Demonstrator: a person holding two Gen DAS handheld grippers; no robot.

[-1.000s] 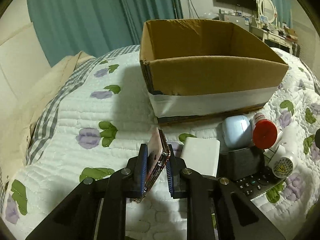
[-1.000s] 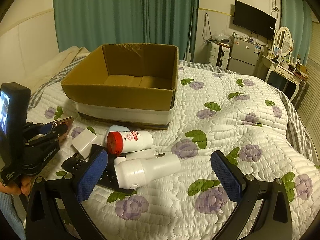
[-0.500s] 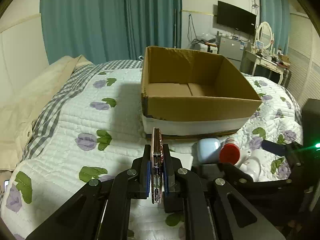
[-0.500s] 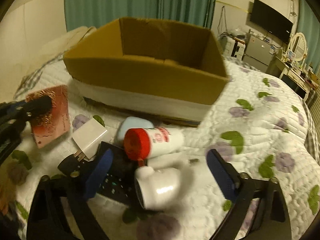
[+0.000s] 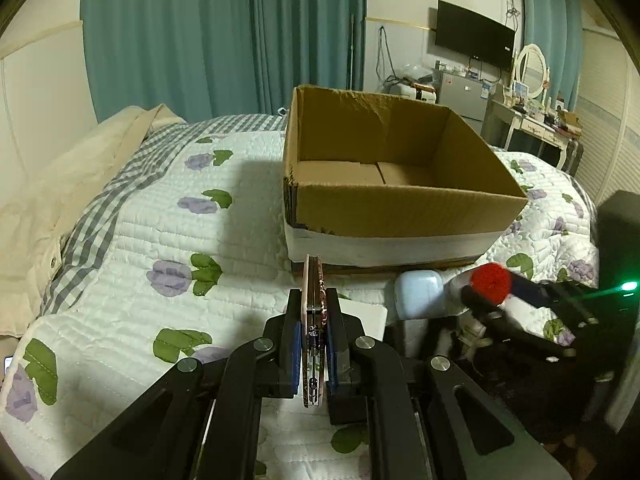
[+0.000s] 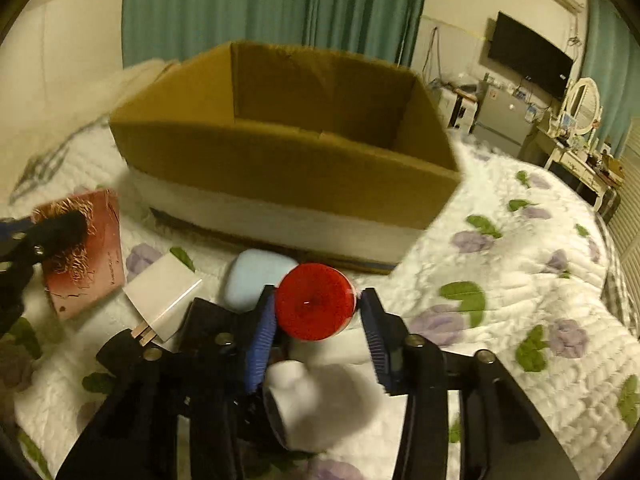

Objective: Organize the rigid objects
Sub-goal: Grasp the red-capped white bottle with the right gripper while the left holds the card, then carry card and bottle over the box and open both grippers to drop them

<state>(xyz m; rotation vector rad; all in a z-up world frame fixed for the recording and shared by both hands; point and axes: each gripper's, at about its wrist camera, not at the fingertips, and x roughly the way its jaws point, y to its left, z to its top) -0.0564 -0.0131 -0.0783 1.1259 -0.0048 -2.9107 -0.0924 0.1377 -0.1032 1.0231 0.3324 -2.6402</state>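
Observation:
My left gripper [image 5: 313,354] is shut on a thin red card-like booklet [image 5: 313,304], held on edge above the quilt; it also shows in the right wrist view [image 6: 84,256]. An open cardboard box [image 5: 400,196] stands just beyond, empty inside. My right gripper [image 6: 316,320] has its blue pads on either side of a red-capped white bottle [image 6: 315,301], the left pad touching it and a small gap at the right pad. The bottle also shows in the left wrist view [image 5: 490,283].
On the quilt lie a white charger [image 6: 164,292], a light blue case [image 6: 256,280], a black remote [image 6: 204,320] and a white bottle [image 6: 320,404]. A beige pillow [image 5: 60,184] is at left. A dresser [image 5: 532,128] stands far right.
My left gripper has lifted the booklet and turned it upright toward the box. My right gripper moved in over the pile and narrowed around the red-capped bottle.

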